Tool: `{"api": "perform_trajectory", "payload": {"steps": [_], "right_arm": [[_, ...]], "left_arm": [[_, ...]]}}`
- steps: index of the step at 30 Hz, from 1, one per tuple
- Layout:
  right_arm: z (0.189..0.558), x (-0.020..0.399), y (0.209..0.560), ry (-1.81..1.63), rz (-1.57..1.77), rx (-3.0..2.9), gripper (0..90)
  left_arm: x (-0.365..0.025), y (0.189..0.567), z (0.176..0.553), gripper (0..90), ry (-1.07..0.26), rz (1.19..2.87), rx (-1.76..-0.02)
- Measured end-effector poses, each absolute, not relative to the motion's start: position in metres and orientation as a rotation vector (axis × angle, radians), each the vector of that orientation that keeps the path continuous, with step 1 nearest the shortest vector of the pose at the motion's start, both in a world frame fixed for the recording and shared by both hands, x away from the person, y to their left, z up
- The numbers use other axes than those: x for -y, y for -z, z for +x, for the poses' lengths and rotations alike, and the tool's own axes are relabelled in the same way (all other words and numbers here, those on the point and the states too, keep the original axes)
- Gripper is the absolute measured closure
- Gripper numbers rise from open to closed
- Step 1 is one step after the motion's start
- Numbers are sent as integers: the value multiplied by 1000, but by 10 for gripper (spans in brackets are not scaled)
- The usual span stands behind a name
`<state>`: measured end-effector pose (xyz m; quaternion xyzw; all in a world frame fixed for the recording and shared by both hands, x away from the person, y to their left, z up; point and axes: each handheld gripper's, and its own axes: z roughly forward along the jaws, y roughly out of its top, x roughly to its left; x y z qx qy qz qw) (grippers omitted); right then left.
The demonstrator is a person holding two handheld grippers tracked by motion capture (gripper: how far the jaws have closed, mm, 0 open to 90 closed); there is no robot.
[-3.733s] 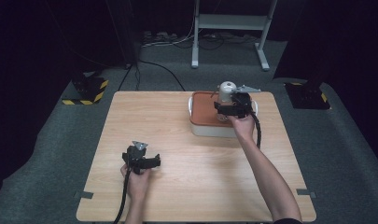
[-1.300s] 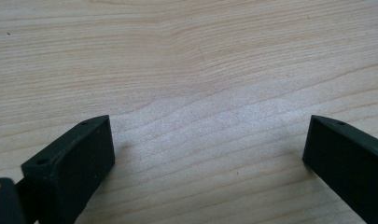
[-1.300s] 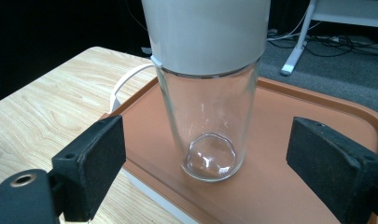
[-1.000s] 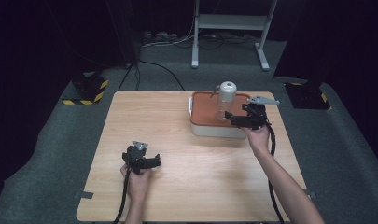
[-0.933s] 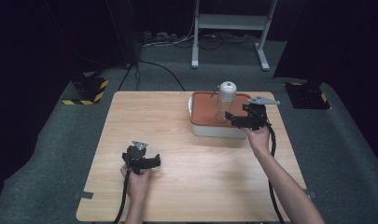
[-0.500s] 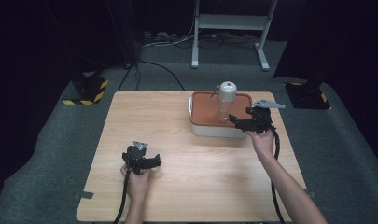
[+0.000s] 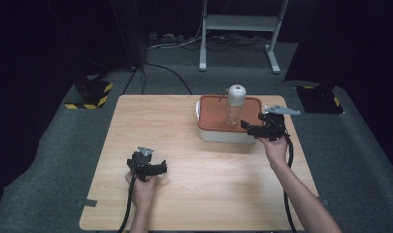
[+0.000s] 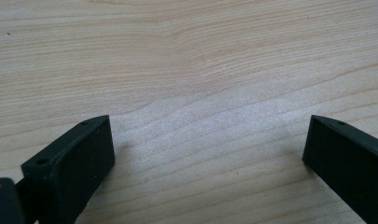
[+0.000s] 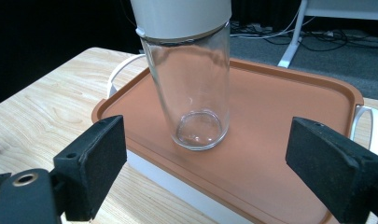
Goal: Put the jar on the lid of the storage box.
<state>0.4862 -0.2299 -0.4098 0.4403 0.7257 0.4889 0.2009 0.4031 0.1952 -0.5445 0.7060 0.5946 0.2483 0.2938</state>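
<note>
A clear glass bottle [image 7: 233,107] with a white cap [image 9: 181,16] stands upright on the orange-brown lid [image 9: 280,116] of a white box [image 7: 223,134] at the table's far right. My right gripper [image 7: 254,130] hovers open just right of and in front of the box; its jaws frame the bottle [image 9: 191,93] without touching it. My left gripper [image 7: 153,167] rests open at the near left of the wooden table [image 7: 184,194], its jaws spread over bare wood [image 8: 200,93].
The box has white handles [image 9: 366,126] at its ends. Cables trail from both grippers toward the table's near edge. Beyond the table lie a grey carpet, a white stand's legs [image 7: 237,22] and yellow-black striped blocks [image 7: 92,94].
My right gripper let go of the bottle and drew back to the right and toward the near side. The bottle stays upright on the lid. The left gripper has not moved.
</note>
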Motion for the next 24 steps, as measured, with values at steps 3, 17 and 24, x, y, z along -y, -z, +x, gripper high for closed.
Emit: {"api": "perform_trajectory", "payload": {"steps": [3, 17, 24], "right_arm": [[485, 231, 409, -1366, 1226, -2027, 124], [480, 241, 416, -1362, 1254, -2027, 124], [478, 245, 419, -1363, 1265, -2022, 125]], "left_arm": [[-195, 545, 403, 20, -661, 1880, -1583], [-195, 545, 403, 20, -661, 1880, -1583], [-195, 545, 403, 20, -661, 1880, -1583]]}}
